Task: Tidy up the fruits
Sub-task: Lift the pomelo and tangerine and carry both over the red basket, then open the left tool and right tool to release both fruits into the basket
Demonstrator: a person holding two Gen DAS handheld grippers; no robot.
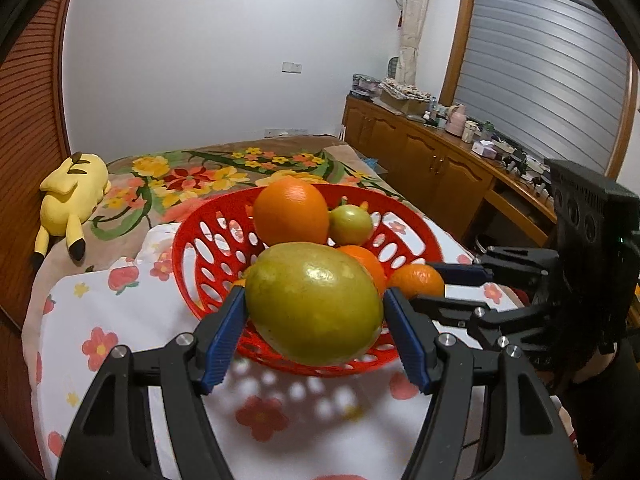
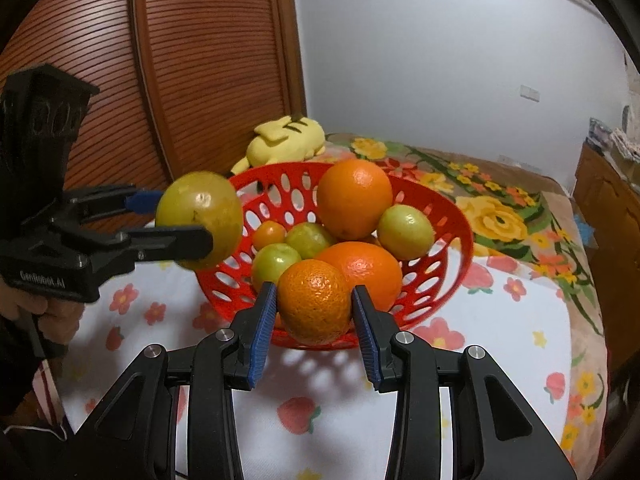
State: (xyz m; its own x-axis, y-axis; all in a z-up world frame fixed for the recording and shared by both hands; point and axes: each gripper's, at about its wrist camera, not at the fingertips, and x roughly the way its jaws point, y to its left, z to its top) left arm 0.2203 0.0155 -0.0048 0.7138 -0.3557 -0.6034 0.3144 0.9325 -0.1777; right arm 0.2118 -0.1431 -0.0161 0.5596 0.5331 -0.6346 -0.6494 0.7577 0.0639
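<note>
1. Left gripper point(image 1: 314, 326) has its blue pads closed on the big yellow-green fruit point(image 1: 314, 302), held in the air at the near-left edge of the red basket point(image 1: 192, 256). Right gripper point(image 2: 314, 316) is clamped on a mandarin point(image 2: 314, 300), raised at the basket's near rim.
2. The basket's already piled up: a big orange point(image 2: 354, 198) on top, another orange point(image 2: 366, 268) below it, some small green fruits point(image 2: 405, 232) and a tiny orange one point(image 2: 269, 235).
3. What could go wrong, I reckon: both fruits are round and smooth, so a squeeze off-centre could let one roll out onto the flowery sheet point(image 2: 500, 340). Dropping either on the heap might knock the top orange loose. The basket sits on soft bedding, so a nudge on the rim could tip it.
4. The right view shows all the basket's contents; in the left view the held fruit blocks most of them. Only the left view shows the wooden cabinet point(image 1: 432, 160) on the right.
</note>
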